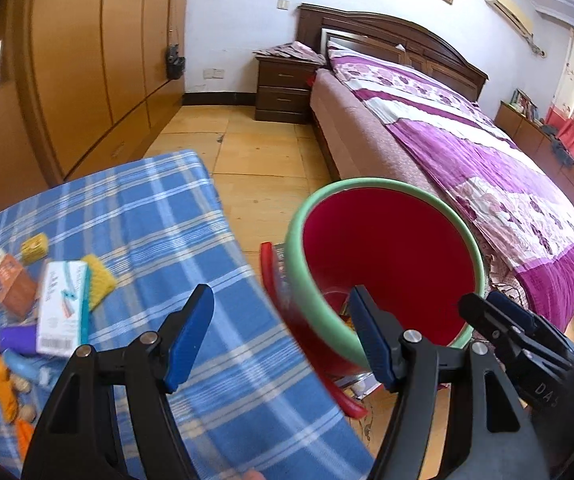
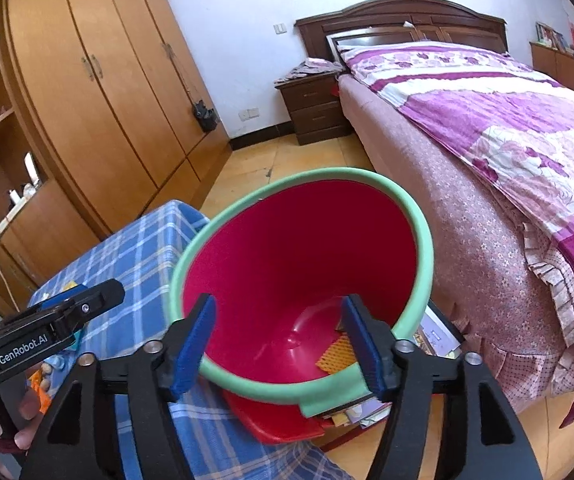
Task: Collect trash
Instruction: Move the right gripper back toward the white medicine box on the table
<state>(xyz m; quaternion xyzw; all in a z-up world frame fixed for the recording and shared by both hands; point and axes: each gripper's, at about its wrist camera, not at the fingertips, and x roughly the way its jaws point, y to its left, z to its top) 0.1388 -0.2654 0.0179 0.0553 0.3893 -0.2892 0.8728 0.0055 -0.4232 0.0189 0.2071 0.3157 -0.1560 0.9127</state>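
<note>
Trash bin by the table, most trash still out

The red bin (image 2: 299, 280) stands on the floor between table and bed, with one yellow scrap (image 2: 337, 354) inside. My right gripper (image 2: 279, 344) and left gripper (image 1: 283, 336) are both wide apart, empty. Boxes and wrappers (image 1: 47, 300) wait near the tablecloth's (image 1: 167, 240) left edge.

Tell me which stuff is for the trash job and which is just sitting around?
For the job: red bin, white box, yellow sponge, orange packet, yellow box, both open tongs.
Just around: bed, wardrobe, nightstand.
</note>
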